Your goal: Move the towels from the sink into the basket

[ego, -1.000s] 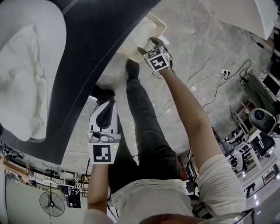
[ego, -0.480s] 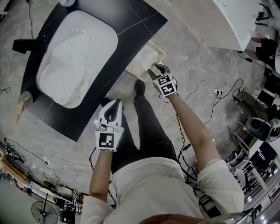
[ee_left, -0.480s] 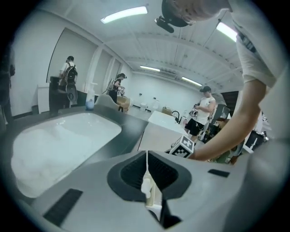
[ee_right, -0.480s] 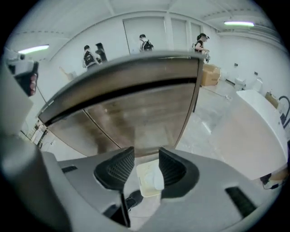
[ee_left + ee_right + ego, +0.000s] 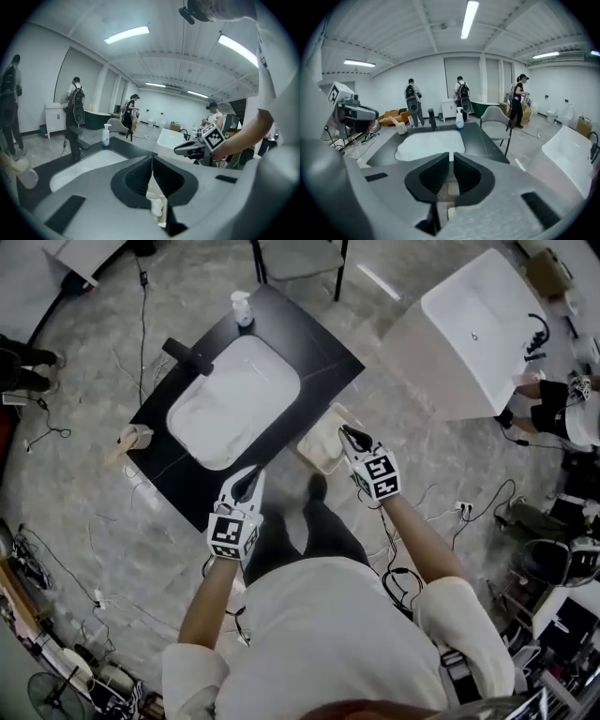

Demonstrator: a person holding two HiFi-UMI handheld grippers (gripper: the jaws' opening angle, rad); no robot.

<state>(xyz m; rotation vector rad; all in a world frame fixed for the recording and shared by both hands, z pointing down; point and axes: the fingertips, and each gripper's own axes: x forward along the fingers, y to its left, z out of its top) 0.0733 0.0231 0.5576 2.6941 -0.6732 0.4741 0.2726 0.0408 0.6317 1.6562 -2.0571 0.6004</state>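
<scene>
Two empty tools: left tool [image 5: 253, 476], jaws together; right tool [image 5: 349, 433], just closed.

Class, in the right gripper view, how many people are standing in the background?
3: one person left of the tap, one behind the soap bottle, one at the right beyond the chair. Others may be hidden.

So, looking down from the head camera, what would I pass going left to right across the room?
beige cup → sink → basket → big white tub
</scene>
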